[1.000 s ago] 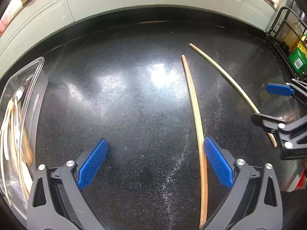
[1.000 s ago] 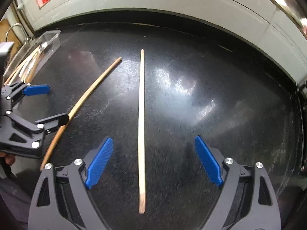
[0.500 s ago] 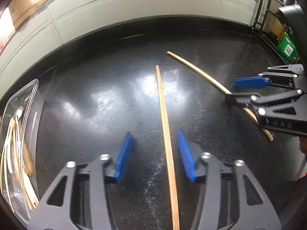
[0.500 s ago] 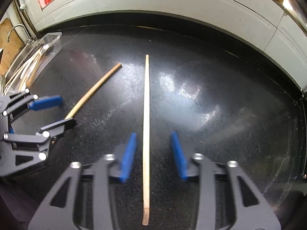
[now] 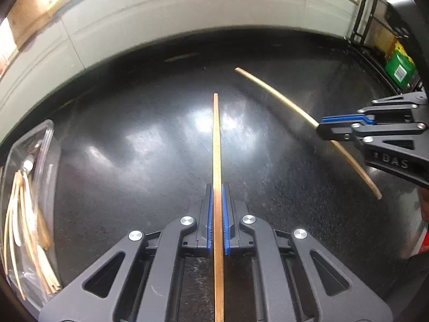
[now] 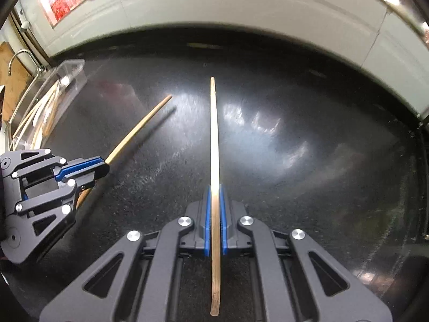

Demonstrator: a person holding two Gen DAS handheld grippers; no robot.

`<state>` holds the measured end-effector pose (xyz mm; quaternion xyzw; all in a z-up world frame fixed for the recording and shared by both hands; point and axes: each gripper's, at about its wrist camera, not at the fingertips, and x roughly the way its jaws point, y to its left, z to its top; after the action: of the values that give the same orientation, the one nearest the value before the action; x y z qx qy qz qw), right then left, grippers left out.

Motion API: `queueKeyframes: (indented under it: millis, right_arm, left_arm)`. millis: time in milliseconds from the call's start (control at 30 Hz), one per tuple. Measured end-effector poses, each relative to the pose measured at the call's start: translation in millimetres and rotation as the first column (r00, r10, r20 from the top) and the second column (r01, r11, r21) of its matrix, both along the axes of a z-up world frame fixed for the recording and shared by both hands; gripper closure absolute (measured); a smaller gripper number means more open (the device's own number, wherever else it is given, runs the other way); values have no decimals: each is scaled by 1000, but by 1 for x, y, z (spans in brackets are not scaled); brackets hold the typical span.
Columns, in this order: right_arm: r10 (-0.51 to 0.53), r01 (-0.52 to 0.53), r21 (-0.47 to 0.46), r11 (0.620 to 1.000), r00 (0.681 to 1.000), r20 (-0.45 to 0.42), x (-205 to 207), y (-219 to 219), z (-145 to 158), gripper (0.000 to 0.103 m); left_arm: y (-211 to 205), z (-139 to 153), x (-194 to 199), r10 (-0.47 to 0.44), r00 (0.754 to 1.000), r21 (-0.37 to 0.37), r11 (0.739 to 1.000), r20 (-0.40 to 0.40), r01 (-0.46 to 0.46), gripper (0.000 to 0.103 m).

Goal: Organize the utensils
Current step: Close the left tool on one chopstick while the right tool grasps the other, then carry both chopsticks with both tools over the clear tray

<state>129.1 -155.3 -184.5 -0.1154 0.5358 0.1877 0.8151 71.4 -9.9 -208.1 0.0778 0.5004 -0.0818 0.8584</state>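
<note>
Two wooden chopsticks lie over a black speckled counter [image 5: 134, 112]. My left gripper [image 5: 217, 187] is shut on the darker chopstick [image 5: 216, 139], which runs straight ahead between its blue pads. In the right wrist view that same left gripper [image 6: 106, 165] holds this stick [image 6: 142, 123] with its far end raised, a shadow beneath it. My right gripper [image 6: 213, 187] is shut on the paler chopstick [image 6: 213, 134]. From the left wrist view the right gripper [image 5: 320, 124] pinches that stick [image 5: 278, 95] near its middle.
A clear plastic tray [image 5: 45, 139] at the counter's left edge holds several wooden utensils and a spoon; it also shows as the tray [image 6: 72, 65]. White tiled wall behind. A black wire rack with a green box [image 5: 399, 67] stands far right. A faucet [image 6: 18, 56] is beyond the tray.
Both grippers went from wide open to shut, each closing on its own chopstick. The left gripper shifted right to centre on its stick and lifted it slightly.
</note>
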Motion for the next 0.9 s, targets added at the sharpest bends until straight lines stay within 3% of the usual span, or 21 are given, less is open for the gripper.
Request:
queueKeyframes:
  millis: [467,600,900]
  right_arm:
    - [-42,22,108,994,982,183,-72,-19,113,96]
    - [-43,19,123,992,980,196,-89,-18,130,96]
    - [-93,66,141,988,976,196,-114,10,144,96]
  left_arm:
    - [-1,101,-32,116,991,3,993,71,-117,97]
    - [6,120,-48,133,989,11,991,71,-134,97]
    - [35,128,-62,100,992,-16,995,79,-100,97]
